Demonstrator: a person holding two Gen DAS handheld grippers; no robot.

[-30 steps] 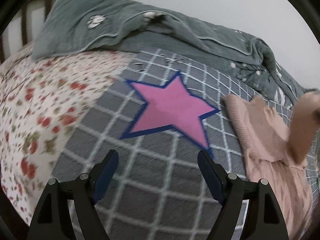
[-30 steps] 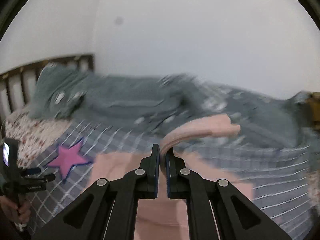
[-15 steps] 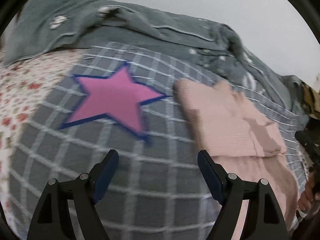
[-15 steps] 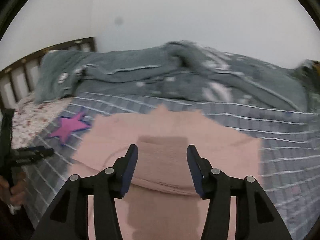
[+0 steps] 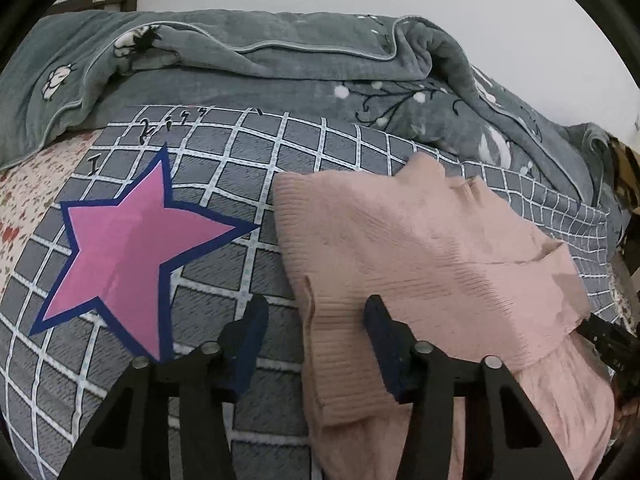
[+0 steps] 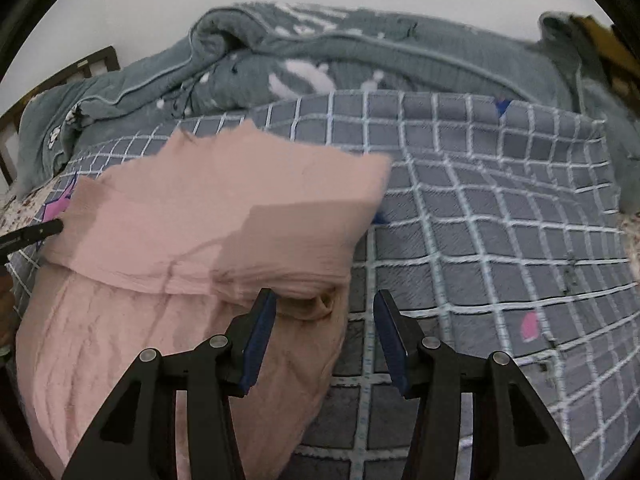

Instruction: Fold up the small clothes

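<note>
A pink knitted garment (image 5: 420, 256) lies on the grey checked sheet (image 5: 256, 148), its sleeves folded in over the body. My left gripper (image 5: 314, 334) is open and straddles the garment's left edge, low over the cloth. In the right wrist view the garment (image 6: 208, 224) lies left of centre. My right gripper (image 6: 326, 330) is open over its right edge, where a folded sleeve ends. The tip of the left gripper shows at the far left of the right wrist view (image 6: 36, 234). Neither gripper holds cloth.
A grey-green quilt (image 5: 280, 68) is bunched along the back of the bed. A pink star (image 5: 128, 256) is printed on the sheet left of the garment. A floral sheet (image 5: 24, 196) lies at the far left. A dark headboard (image 6: 60, 80) stands behind.
My right gripper let go of the pink sleeve, opened, and dropped to the garment's right edge. My left gripper swung right from the star to the garment's left edge and narrowed a little.
</note>
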